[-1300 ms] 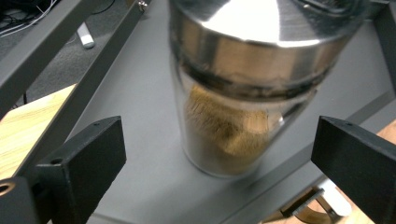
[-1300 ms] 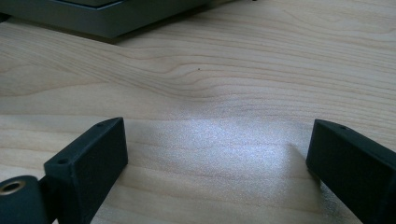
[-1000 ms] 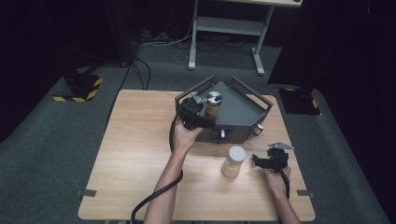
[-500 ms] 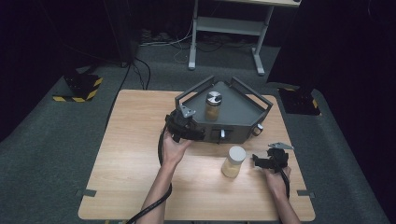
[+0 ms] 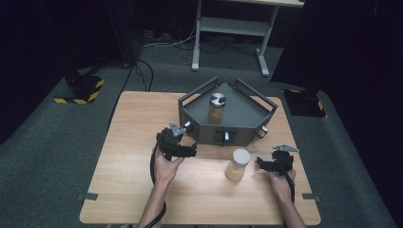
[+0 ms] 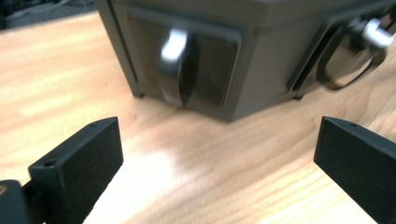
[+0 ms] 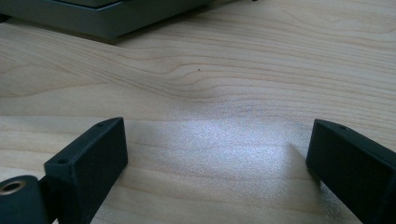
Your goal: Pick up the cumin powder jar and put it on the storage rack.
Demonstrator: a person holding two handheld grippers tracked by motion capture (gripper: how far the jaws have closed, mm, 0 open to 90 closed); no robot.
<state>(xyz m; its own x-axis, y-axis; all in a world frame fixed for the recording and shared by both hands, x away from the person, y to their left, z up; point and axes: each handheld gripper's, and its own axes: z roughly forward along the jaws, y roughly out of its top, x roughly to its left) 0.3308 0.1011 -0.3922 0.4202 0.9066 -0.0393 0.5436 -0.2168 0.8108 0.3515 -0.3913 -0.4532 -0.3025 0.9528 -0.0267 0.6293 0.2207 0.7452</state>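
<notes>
Jar (image 5: pixel 237 164) with white lid standing upright on wooden surface (image 5: pixel 133 142), long axis vertical, lid facing up, just in front of grey tray (image 5: pixel 247 126) and between the two grippers. Second jar (image 5: pixel 216 107) with metal lid upright inside tray, likewise lid up. Left gripper (image 5: pixel 190 151) low over surface at tray's front left corner, fingers (image 6: pixel 79 163) spread wide with nothing between them, having just finished opening; pointed toward tray's front wall, where a blurred handle (image 6: pixel 177 70) sits straight ahead. Right gripper (image 5: pixel 261 162) resting close to surface just right of white-lidded jar, aimed left toward it but apart from it; fingers (image 7: pixel 88 158) released, bare wood between them, tray edge at top of right gripper view.
</notes>
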